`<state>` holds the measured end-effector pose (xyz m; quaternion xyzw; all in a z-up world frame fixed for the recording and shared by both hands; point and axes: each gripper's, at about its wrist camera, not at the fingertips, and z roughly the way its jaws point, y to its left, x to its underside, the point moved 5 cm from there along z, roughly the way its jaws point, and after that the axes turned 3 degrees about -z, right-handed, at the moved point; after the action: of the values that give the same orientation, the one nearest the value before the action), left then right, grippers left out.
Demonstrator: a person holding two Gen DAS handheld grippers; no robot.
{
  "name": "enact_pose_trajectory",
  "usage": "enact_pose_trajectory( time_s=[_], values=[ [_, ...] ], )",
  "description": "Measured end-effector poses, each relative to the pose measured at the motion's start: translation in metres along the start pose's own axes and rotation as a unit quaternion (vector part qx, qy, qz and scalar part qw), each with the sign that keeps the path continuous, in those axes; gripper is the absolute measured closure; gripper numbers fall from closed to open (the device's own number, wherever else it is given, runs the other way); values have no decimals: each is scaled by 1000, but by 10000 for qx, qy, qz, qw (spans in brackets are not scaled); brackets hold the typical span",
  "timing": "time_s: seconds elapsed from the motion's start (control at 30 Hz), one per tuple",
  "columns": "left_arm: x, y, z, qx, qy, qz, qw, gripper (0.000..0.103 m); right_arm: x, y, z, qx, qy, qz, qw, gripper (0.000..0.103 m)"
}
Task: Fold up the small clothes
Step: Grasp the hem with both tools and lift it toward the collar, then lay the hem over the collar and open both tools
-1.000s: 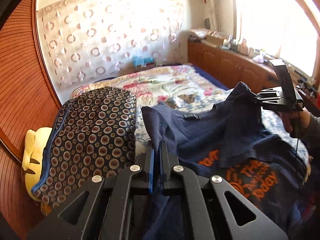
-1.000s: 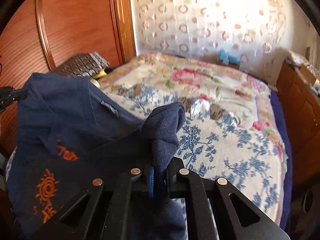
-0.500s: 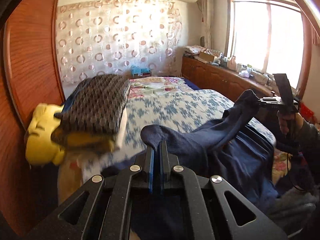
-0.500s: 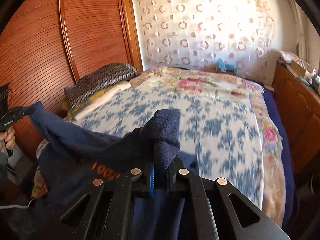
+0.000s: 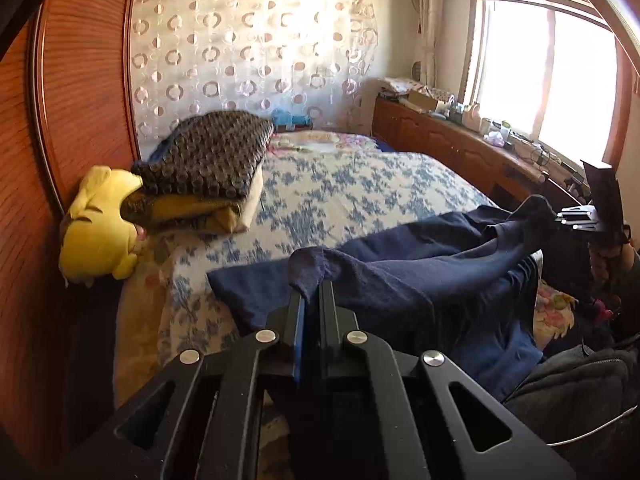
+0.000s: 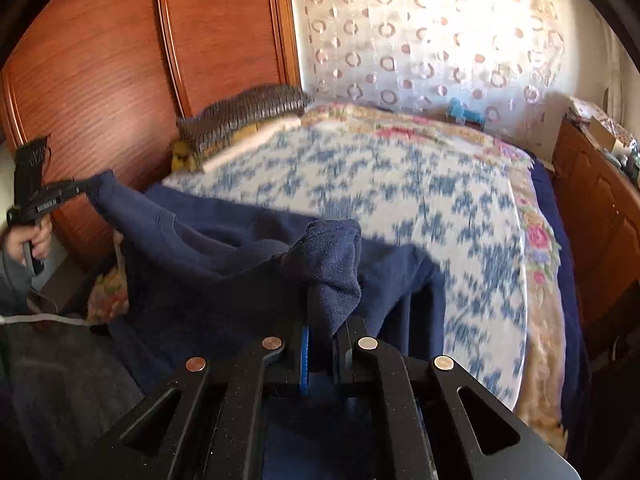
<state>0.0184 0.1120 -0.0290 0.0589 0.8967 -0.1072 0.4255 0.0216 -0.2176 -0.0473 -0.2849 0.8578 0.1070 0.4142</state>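
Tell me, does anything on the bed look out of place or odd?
Only one thing: the navy shirt is not spread flat. It is bunched where each gripper pinches it and hangs half off the bed's near edge.

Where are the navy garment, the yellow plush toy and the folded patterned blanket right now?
navy garment (image 5: 420,276), left wrist view, on the stretched cloth over the bed edge.
yellow plush toy (image 5: 100,224), left wrist view, on its body beside the wooden headboard.
folded patterned blanket (image 5: 212,156), left wrist view, on its dotted top layer.

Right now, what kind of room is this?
Most likely a bedroom: a big bed with a flowered cover, folded blankets stacked at its edge, and a tall wooden wardrobe beside it.
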Motion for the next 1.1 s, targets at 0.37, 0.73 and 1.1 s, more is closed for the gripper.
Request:
enact_pose_trajectory(
  time_s=[0.37, 0.73, 1.1],
  values=[
    [3, -8, 0, -165, -7, 213, 9996, 58, -3, 5, 6, -40, 226, 108, 9997, 95],
    [1, 5, 24, -317, 65, 76, 9994, 23, 3, -1, 5, 39, 221, 66, 9997, 88],
    [-4, 43, 84, -586, 356, -289, 9972, 23, -7, -19, -19, 478, -39, 74, 9988, 61]
  ],
)
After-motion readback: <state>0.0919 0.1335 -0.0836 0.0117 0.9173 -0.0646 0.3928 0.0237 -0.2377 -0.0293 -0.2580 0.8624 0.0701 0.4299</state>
